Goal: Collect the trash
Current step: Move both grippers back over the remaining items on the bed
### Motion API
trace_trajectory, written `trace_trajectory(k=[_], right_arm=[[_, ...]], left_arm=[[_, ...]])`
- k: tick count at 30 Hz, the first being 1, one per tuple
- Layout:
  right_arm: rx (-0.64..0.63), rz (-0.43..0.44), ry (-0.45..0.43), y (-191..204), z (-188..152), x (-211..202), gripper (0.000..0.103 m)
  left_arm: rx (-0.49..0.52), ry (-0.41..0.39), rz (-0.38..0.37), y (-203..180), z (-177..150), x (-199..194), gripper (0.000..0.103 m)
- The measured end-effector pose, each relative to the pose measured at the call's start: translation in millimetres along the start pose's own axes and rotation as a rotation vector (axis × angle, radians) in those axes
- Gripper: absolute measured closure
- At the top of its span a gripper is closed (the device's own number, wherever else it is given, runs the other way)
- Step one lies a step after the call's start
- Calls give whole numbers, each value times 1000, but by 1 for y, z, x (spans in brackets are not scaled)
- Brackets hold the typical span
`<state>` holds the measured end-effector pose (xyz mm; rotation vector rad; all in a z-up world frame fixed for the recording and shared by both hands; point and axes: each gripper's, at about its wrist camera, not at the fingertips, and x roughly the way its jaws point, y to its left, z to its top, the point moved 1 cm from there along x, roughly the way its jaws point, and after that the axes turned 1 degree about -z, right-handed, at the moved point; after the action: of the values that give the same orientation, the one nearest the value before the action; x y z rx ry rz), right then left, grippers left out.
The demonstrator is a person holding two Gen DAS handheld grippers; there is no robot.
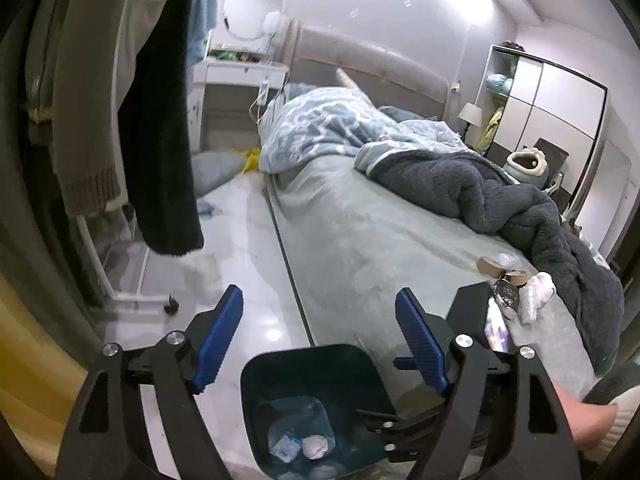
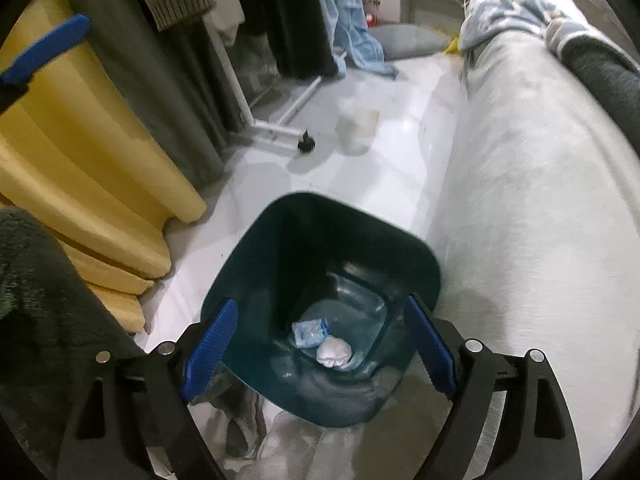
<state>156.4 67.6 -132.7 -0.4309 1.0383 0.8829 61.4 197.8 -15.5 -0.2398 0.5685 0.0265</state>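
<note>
Both your grippers stand apart and empty above the dark teal plastic bin [image 2: 320, 264]. The remaining trash, a cluster of cardboard tape rolls and crumpled white tissue [image 1: 516, 280], lies on the grey bed up and right of your left gripper [image 1: 320, 336]; your right gripper [image 2: 318, 344] points down into the bin.

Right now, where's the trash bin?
The dark teal trash bin stands on the pale floor beside the bed, directly below the open right gripper.
</note>
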Motion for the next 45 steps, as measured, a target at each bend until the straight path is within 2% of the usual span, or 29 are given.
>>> trace_trajectory(k=[6, 13, 26, 35, 45], right_arm=[[4, -33, -115, -17, 2, -42, 16], [34, -91, -187, -50, -8, -78, 13], [76, -224, -286, -113, -32, -137, 12], [143, -252, -303, -160, -56, -168, 12], [129, -259, -338, -193, -77, -194, 12]], left_arm=[[-7, -60, -32, -14, 6, -6, 16], [0, -92, -66, -39, 10, -5, 14], [26, -81, -158, -91, 8, 15, 11], [57, -54, -218, -131, 2, 31, 11], [77, 2, -265, -171, -10, 59, 11]])
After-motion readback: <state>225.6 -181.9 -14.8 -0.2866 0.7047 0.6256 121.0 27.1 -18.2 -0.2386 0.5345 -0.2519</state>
